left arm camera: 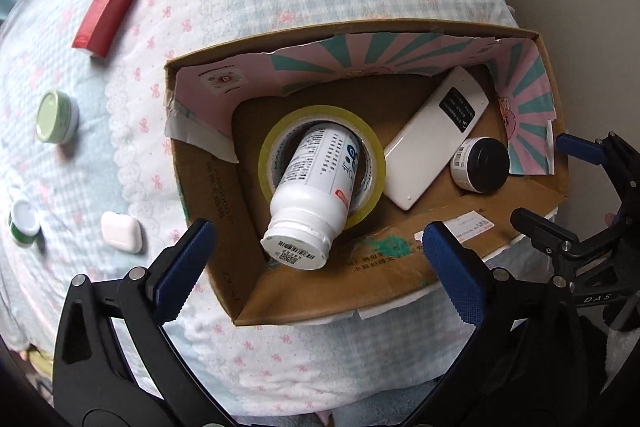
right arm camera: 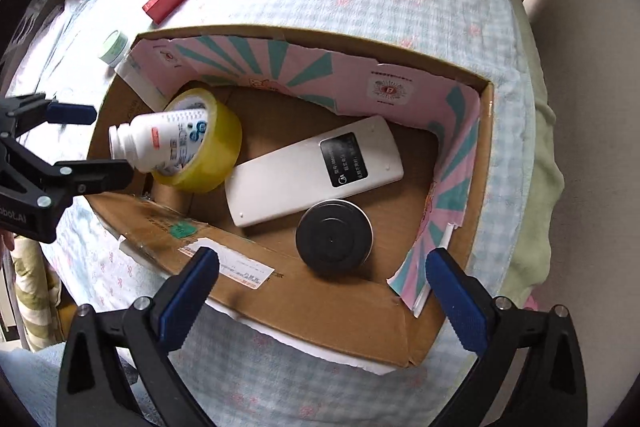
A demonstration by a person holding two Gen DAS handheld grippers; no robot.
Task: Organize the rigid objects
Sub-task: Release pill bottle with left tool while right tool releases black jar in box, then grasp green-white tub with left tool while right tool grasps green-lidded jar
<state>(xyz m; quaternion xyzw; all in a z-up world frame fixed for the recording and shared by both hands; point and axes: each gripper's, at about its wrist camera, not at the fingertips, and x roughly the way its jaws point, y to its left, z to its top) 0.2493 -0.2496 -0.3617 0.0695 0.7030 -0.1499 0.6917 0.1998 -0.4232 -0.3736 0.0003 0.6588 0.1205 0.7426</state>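
An open cardboard box (left arm camera: 320, 291) (right arm camera: 320, 311) lies on the bed. Inside, a white bottle (left arm camera: 312, 183) (right arm camera: 160, 141) leans through a yellow tape roll (left arm camera: 370, 163) (right arm camera: 212, 155), beside a white remote (left arm camera: 432, 143) (right arm camera: 312, 171) and a black-lidded jar (left arm camera: 482, 165) (right arm camera: 334, 237). My left gripper (left arm camera: 316, 259) (right arm camera: 88, 143) is open and empty, just above the bottle's bottom end. My right gripper (right arm camera: 324, 295) (left arm camera: 556, 183) is open and empty over the box's near wall.
On the quilt left of the box lie a red carton (left arm camera: 106, 15) (right arm camera: 172, 1), a green-lidded jar (left arm camera: 56, 117) (right arm camera: 114, 47), a small white and green jar (left arm camera: 24, 221) and a white earbud case (left arm camera: 122, 231). The bed edge runs along the right.
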